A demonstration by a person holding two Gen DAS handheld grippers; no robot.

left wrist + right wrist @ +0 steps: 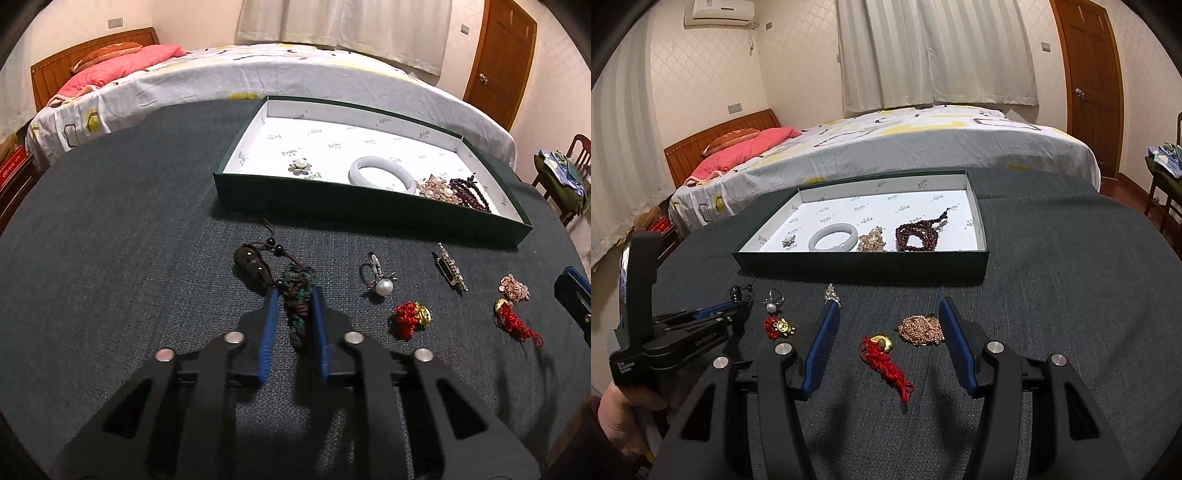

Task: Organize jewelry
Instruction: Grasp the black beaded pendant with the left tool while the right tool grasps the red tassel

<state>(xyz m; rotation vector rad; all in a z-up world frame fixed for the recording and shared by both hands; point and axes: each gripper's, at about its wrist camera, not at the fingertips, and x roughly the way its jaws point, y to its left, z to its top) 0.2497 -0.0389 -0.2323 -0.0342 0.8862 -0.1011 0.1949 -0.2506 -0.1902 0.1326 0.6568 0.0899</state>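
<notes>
My left gripper (pixel 294 295) is shut on a dark braided cord necklace (pixel 297 314) with a dark pendant (pixel 251 267), low on the table. It also shows in the right wrist view (pixel 738 306). My right gripper (pixel 888 306) is open, with a red cord charm (pixel 886 363) and a rose-gold chain pile (pixel 921 330) between its fingers. The green tray (pixel 362 206) holds a pearl brooch (pixel 301 166), a white bangle (pixel 382 175), a pearl cluster (pixel 439 190) and dark red beads (pixel 476 192).
On the dark tablecloth lie a pearl ring (pixel 380 280), a crystal clip (pixel 450 271), a red and gold charm (pixel 412 319), another red charm (pixel 515 321) and a chain pile (pixel 514 288). A bed (pixel 886 147) stands behind the table, a chair (pixel 1165 173) at right.
</notes>
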